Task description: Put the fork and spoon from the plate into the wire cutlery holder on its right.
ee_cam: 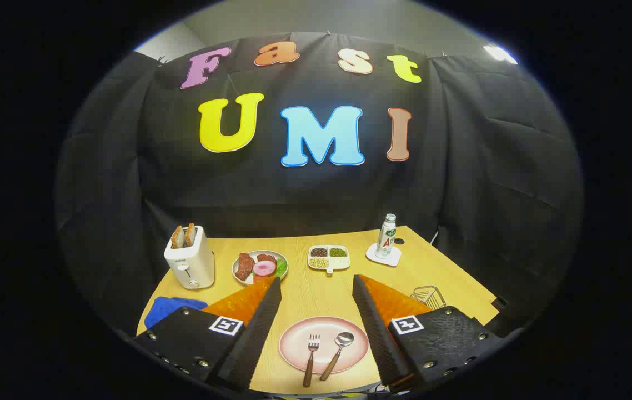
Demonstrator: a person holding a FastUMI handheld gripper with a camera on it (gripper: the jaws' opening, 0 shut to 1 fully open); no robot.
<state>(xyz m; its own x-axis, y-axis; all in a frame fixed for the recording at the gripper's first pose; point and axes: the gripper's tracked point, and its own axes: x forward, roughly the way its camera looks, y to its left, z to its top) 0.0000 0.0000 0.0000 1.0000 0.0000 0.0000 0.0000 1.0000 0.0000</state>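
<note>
No wording can be read for certain: a black-and-white square code marker [225, 325] sits on each spread-apart, empty finger of the gripper [316, 279], while the small mark on the white two-slot toaster [190, 261] and the print on the white plastic bottle [387, 236] are too small to tell.

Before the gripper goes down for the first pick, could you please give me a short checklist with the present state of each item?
1. Gripper open, holding nothing: ok.
2. Fork and spoon both on the pink plate, between the fingers: ok.
3. Fork and spoon apart, not overlapping: ok.
4. Wire holder beside the right finger, partly hidden: ok.
5. Holder empty inside: cannot tell.
</note>
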